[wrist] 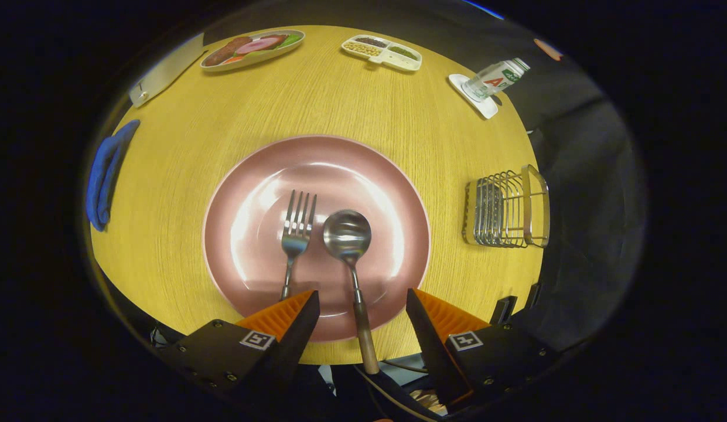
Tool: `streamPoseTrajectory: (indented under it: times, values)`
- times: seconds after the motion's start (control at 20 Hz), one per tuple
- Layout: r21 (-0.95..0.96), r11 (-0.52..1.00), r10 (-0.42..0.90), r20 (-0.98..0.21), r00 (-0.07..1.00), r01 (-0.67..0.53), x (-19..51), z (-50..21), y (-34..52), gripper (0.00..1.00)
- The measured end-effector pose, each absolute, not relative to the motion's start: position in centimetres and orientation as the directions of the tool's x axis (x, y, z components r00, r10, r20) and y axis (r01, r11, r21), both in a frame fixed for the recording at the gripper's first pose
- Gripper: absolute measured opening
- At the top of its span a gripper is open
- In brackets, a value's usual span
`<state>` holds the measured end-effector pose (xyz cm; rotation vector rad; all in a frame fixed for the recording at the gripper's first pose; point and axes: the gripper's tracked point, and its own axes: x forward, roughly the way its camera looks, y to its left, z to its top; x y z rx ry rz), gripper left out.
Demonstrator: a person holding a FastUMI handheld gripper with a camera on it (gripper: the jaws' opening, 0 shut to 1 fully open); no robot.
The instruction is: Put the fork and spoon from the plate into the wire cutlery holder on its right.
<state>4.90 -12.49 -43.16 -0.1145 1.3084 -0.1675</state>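
A pink plate [392, 193] lies in the middle of the round wooden table. On it rest a metal fork [297, 231] and, to its right, a metal spoon [347, 234] with a wooden handle that reaches over the plate's near rim. My gripper [363, 302] is open above that near rim, and the spoon's handle runs through the gap between the orange fingers [281, 313] without touching them. The left finger hides the fork's handle end. A wire cutlery holder [507, 211] stands on the table to the right of the plate, beyond the right finger.
At the table's far side sit an oval dish of food [252, 48], a white divided tray [382, 51] and a small bottle [495, 78] on a white coaster. A blue cloth [105, 173] lies at the left edge. A white flat object [164, 70] lies at far left.
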Motion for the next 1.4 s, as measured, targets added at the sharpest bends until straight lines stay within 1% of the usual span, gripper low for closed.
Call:
streamPoseTrajectory:
  times: [0.15,0.2,0.25,0.3,0.4,0.45,0.6,0.7,0.75,0.8,0.85,1.0,1.4]
  values:
    - [-0.193,0.981,-0.193,-0.952,0.237,0.022,4.8,-43.9,-12.4,0.89]
    - [-0.192,0.981,-0.19,-0.954,0.231,0.013,4.8,-44.0,-12.3,0.85]
    - [-0.189,0.982,-0.185,-0.956,0.229,0.005,4.8,-44.1,-12.2,0.75]
    - [-0.192,0.981,-0.186,-0.956,0.229,-0.005,4.8,-44.5,-12.3,0.69]
    - [-0.191,0.981,-0.182,-0.96,0.213,-0.018,4.7,-45.0,-12.2,0.65]
    - [-0.184,0.983,-0.176,-0.961,0.212,-0.021,4.7,-45.2,-12.1,0.65]
    - [-0.172,0.985,-0.162,-0.967,0.195,-0.033,4.5,-45.9,-12.1,0.21]
    - [-0.14,0.989,-0.13,-0.972,0.198,-0.037,4.6,-47.0,-11.7,0.21]
    - [-0.132,0.991,-0.124,-0.974,0.19,-0.028,4.7,-46.1,-11.6,0.1]
    - [-0.128,0.992,-0.121,-0.975,0.188,-0.022,4.5,-46.4,-11.5,0.1]
    - [-0.13,0.992,-0.126,-0.974,0.191,-0.009,4.6,-46.1,-11.5,0.05]
    - [-0.123,0.992,-0.127,-0.971,0.204,0.035,4.5,-45.4,-11.5,0.05]
    - [-0.195,0.972,-0.22,-0.952,0.213,0.134,4.6,-40.7,-13.5,0.05]
